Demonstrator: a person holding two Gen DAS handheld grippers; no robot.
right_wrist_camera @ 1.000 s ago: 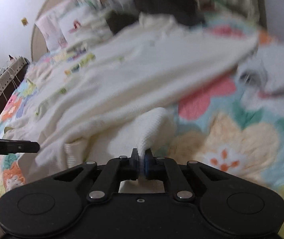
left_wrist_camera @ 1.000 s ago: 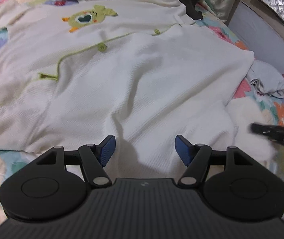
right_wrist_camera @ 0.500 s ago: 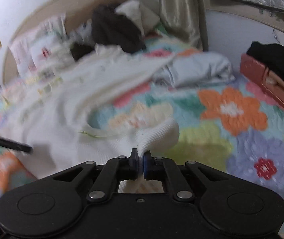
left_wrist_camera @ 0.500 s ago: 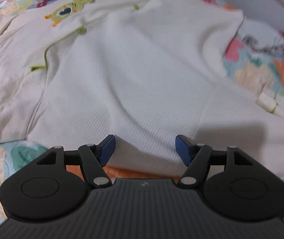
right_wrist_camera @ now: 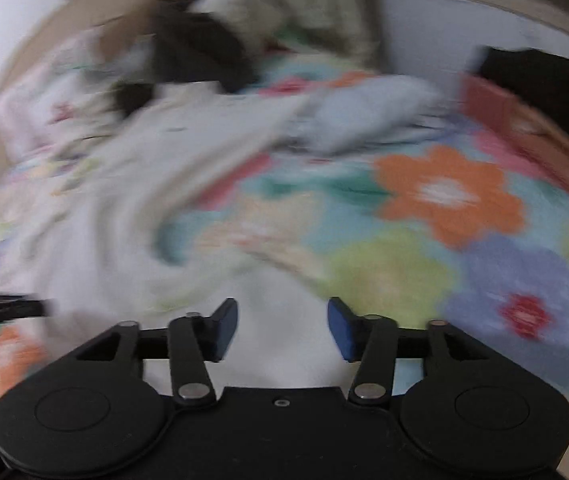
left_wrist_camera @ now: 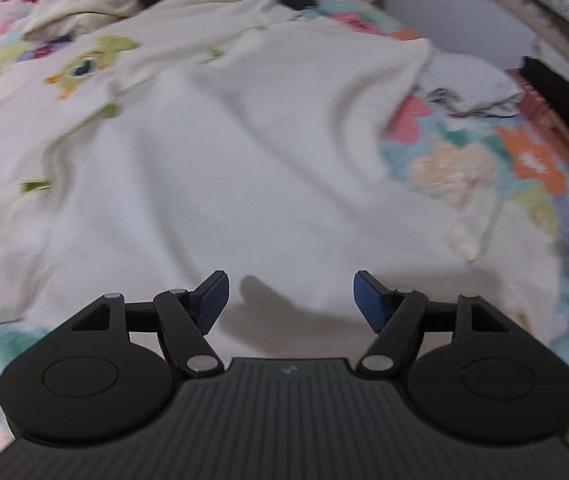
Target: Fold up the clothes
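Across the flowered quilt [right_wrist_camera: 448, 196] that covers the bed, the cream garment [left_wrist_camera: 212, 168] lies spread, reaching from the near edge under my claws up toward the head of the bed. My left gripper [left_wrist_camera: 290, 300] stands wide with nothing between its blue pads [left_wrist_camera: 214, 300]; only the cream cloth shows below the gap, with a shadow on it. My right gripper [right_wrist_camera: 282, 326] is opening, its jaws apart, and pale cloth lies below them, with neither pad pressing on it. The right wrist view is badly smeared, so I cannot make out where the garment's hem ends near that claw. On the garment's far left, a green and yellow patch [left_wrist_camera: 92, 62] and green trim show, blurred. A grey cloth [left_wrist_camera: 472, 84] is bunched at the garment's far right corner. Dark clothes [right_wrist_camera: 200, 52] sit heaped near the head of the bed, their shapes unclear. At the left view's right edge a dark tip is cut off; I cannot tell what it is.
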